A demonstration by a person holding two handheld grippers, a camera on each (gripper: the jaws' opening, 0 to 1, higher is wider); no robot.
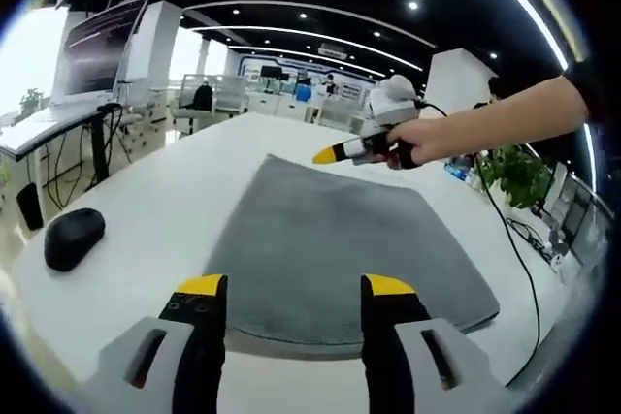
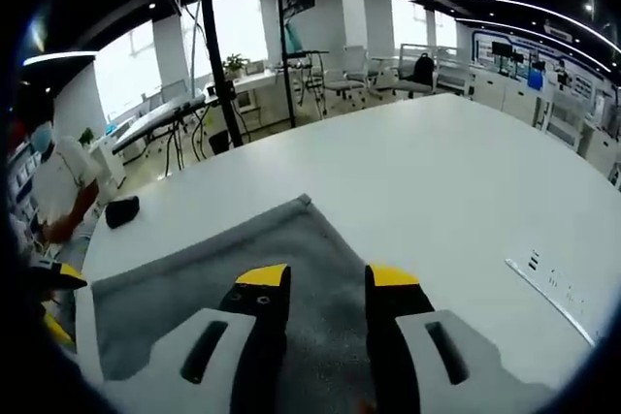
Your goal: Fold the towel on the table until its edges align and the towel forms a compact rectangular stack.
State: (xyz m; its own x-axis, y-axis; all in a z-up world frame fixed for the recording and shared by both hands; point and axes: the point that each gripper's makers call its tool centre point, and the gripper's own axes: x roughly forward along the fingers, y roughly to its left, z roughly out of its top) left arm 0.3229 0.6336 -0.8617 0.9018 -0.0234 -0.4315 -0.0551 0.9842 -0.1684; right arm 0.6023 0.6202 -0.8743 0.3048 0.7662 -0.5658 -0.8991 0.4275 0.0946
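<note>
While open, both tools (image 1: 295,286) (image 2: 325,276) over towel (image 1: 340,239)

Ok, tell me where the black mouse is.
The black mouse lies on the white table, left of the grey towel in the left gripper view, apart from its edge.

Near edge of towel (image 1: 340,259) partly hidden behind left gripper (image 1: 296,286) at bottom centre of left gripper view. In right gripper view, towel's lower part covered by right gripper (image 2: 325,278); left end cut off at lower left. Markings on table (image 2: 466,181) at right, too small to read. Person's arm (image 1: 514,118) cut off at right edge. Screen text upper left blurred.
</note>
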